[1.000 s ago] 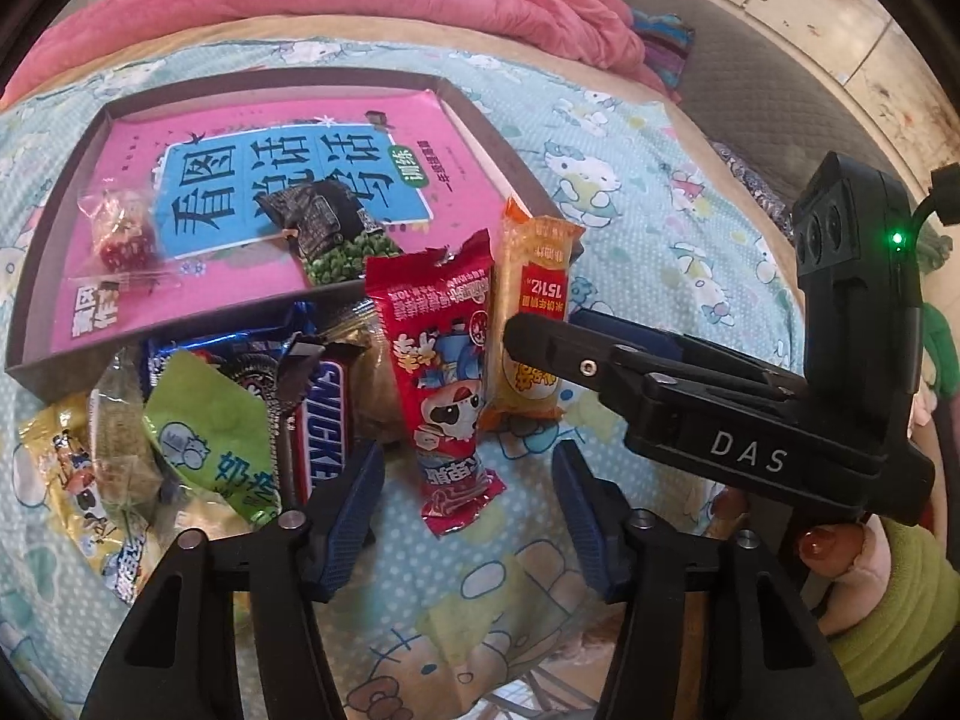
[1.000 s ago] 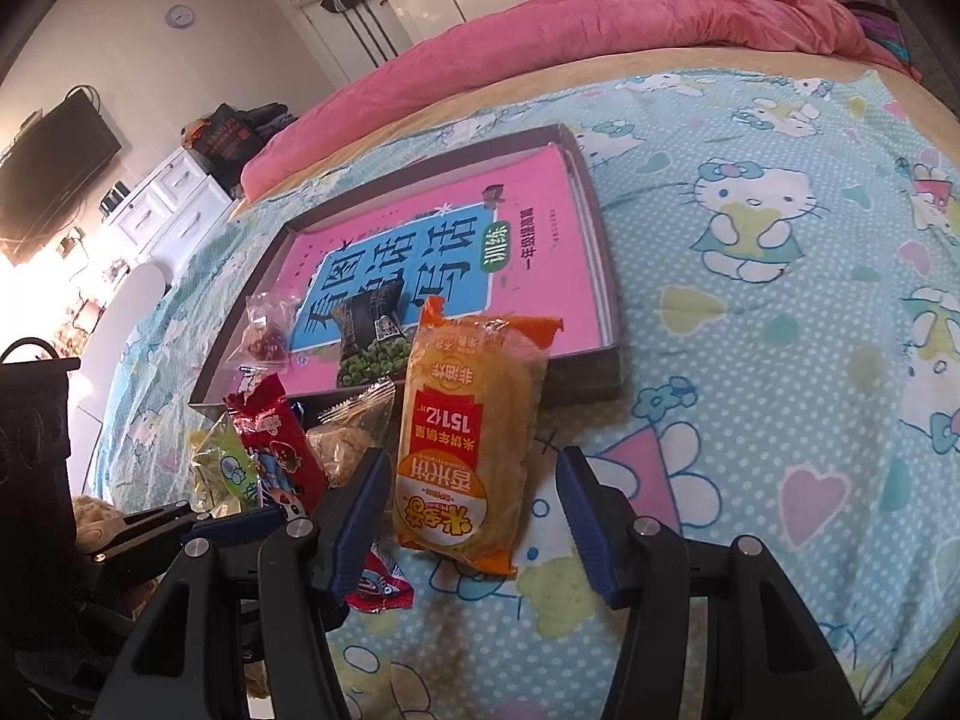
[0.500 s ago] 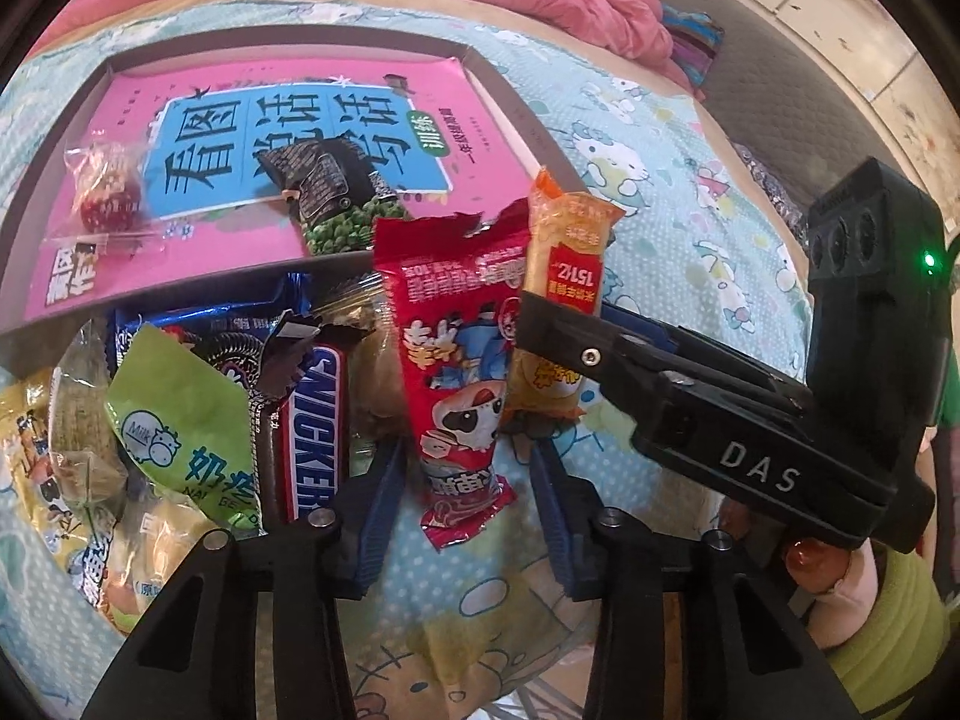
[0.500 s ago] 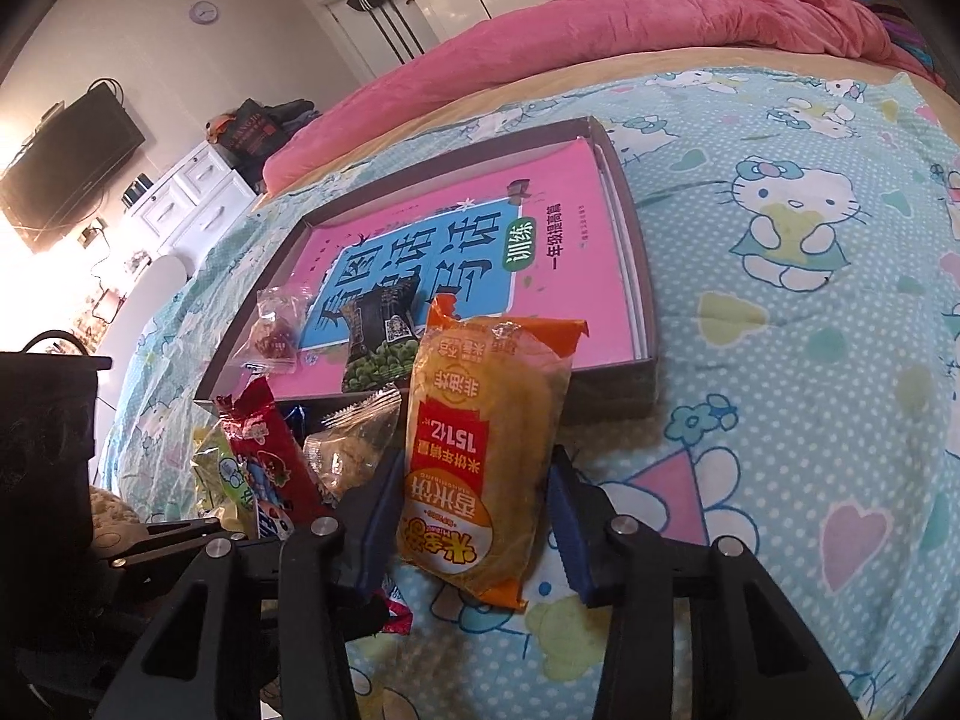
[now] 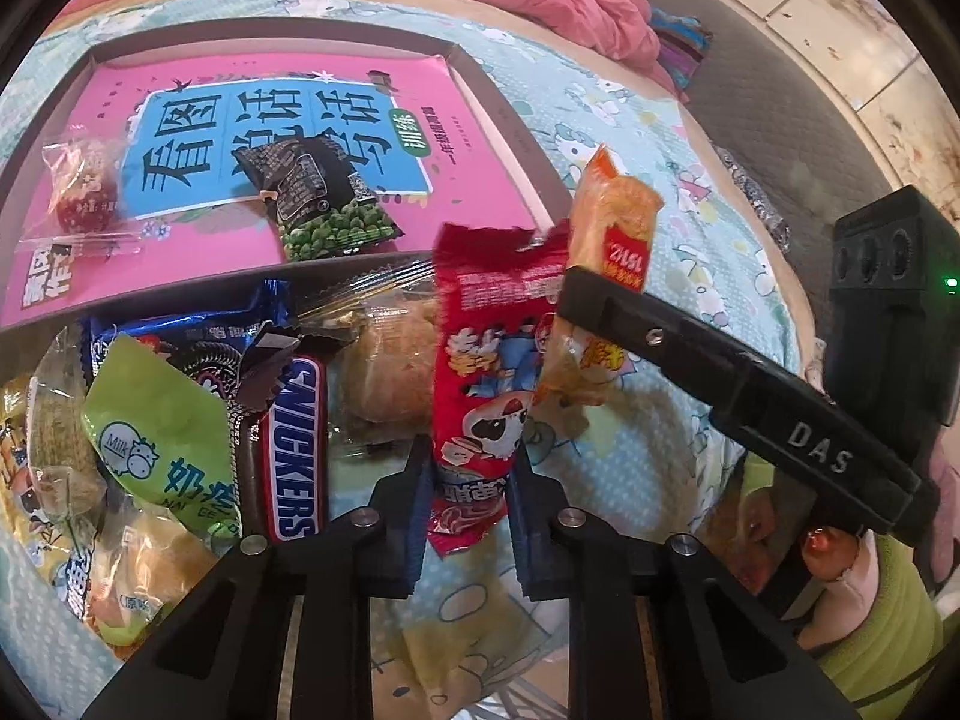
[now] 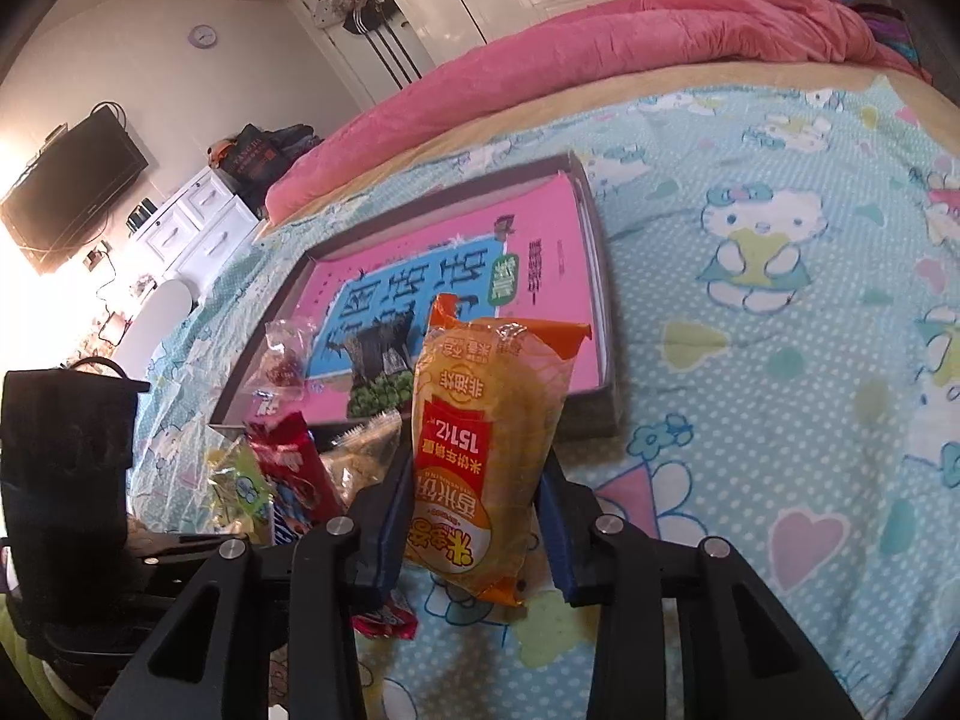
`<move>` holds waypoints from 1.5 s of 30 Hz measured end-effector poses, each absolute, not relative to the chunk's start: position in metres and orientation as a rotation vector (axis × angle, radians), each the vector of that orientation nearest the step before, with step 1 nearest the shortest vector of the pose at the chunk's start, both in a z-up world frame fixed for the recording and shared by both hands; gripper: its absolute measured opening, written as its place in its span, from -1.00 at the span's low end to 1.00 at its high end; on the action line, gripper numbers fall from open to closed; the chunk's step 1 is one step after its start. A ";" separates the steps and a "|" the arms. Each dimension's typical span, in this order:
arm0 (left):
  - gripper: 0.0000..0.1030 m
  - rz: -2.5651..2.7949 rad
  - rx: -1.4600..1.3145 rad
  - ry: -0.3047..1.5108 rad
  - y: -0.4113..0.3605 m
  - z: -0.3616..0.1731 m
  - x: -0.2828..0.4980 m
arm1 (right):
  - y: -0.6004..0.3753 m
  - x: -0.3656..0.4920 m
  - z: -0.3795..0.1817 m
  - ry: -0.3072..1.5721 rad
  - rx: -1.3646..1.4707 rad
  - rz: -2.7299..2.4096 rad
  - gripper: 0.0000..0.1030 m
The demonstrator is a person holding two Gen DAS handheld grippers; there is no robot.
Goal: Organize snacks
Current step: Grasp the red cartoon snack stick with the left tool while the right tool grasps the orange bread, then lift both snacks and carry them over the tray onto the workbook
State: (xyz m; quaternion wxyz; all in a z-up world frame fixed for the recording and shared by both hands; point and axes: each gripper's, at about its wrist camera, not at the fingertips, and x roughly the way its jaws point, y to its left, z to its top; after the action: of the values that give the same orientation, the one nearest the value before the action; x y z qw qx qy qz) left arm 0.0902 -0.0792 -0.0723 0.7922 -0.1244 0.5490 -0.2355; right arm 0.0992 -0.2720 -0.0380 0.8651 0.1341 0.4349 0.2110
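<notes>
Here, each of your hands has a gripper closed on a snack, both above a patterned bedsheet.

Left gripper [image 5: 465, 498]: its two fingers are pressed against the sides of the red snack packet [image 5: 489, 384], pinching it near its lower end. The packet stands upright between them, top edge toward the tray.

Right gripper [image 6: 471, 531]: its fingers are squeezed onto the orange rice-cracker bag [image 6: 480, 450], held by its lower half. The bag tilts up and away, and its bottom corner seems to hang free of the bedsheet [image 6: 780, 360].

Tray [image 5: 522, 138]: a shallow dark-rimmed box lined with a pink and blue printed sheet, lying just beyond both held packets. Inside it already lie a black pack of green peas [image 5: 327, 207] and a clear-wrapped red sweet [image 5: 84, 198].

Loose pile: to the left of the red packet, on the sheet in front of the tray, lie a Snickers bar [image 5: 297, 450], a green milk-candy pouch [image 5: 159, 438], a blue cookie pack [image 5: 180, 333] and a clear-wrapped pastry [image 5: 390, 372], overlapping one another.

Step in hand: you appear to have just gripped two snacks at once, with the lift toward the tray beginning.

Next move: probably raise both packets over the near rim, set them on bare pink lining beside the peas, and spread the fingers only once each rests flat. Keep the two grippers from crossing, since they sit close together.
</notes>
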 end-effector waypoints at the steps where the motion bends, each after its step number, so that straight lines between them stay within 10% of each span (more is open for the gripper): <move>1: -0.56 -0.510 -0.263 1.179 -0.080 -0.072 0.090 | -0.271 0.098 -0.034 0.906 0.267 0.438 -0.25; 45: -0.57 -0.288 -0.334 0.976 0.015 -0.016 0.112 | -0.271 0.145 0.032 0.880 0.244 0.491 -0.25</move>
State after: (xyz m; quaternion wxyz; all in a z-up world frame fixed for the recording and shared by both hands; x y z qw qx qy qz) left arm 0.1118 0.0149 -0.0160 0.8601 -0.1590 0.4649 -0.1371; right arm 0.1450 -0.2714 0.0315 0.8685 0.1165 0.4208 0.2346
